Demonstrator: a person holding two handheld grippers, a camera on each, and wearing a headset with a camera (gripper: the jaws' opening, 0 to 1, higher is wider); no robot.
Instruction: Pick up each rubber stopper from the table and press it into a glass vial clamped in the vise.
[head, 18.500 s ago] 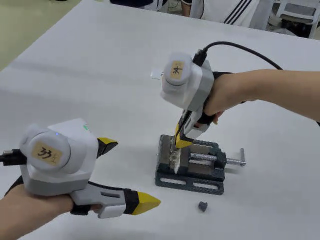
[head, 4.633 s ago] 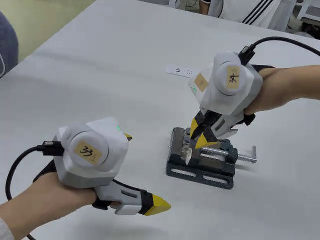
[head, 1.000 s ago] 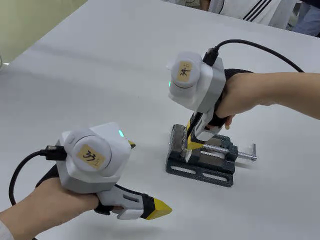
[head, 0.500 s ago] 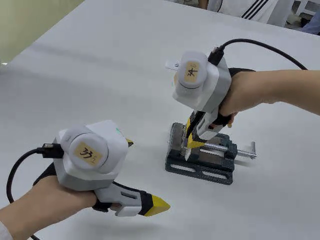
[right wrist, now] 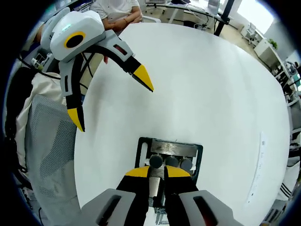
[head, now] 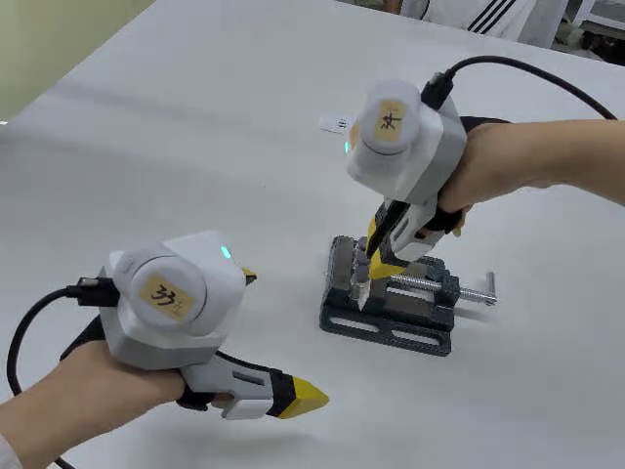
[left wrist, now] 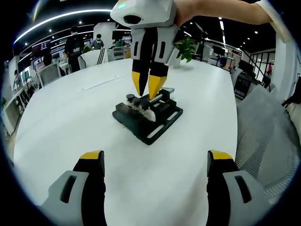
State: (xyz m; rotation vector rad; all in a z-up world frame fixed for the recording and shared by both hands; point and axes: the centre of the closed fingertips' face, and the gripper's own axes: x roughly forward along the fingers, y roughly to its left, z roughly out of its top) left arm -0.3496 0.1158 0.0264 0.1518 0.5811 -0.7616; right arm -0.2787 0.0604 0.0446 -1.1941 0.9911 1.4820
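right gripper [right wrist: 157, 172]: jaws drawn to a narrow slit, with nothing seen between them.
left gripper [left wrist: 155, 155]: jaws spread wide and empty, held low and well apart from the vise.
dark grey round rubber stoppers [right wrist: 171, 162]: three matte discs in a row, just ahead of the right gripper's tips, each seated in a vial.
clear glass vials [head: 360, 291]: upright and clamped directly below the right gripper, mostly hidden.
dark cast-metal vise [head: 391, 332]: blocky and dull, with a bright threaded screw.
smooth white table [head: 195, 147]: slightly glossy.
risk, glass: the hard tips pressing off-centre could tilt or crack a vial.
risk, seating: a half-pressed stopper could spring back up.
risk, base: the vise looks unfixed, so a sideways push could slide it.
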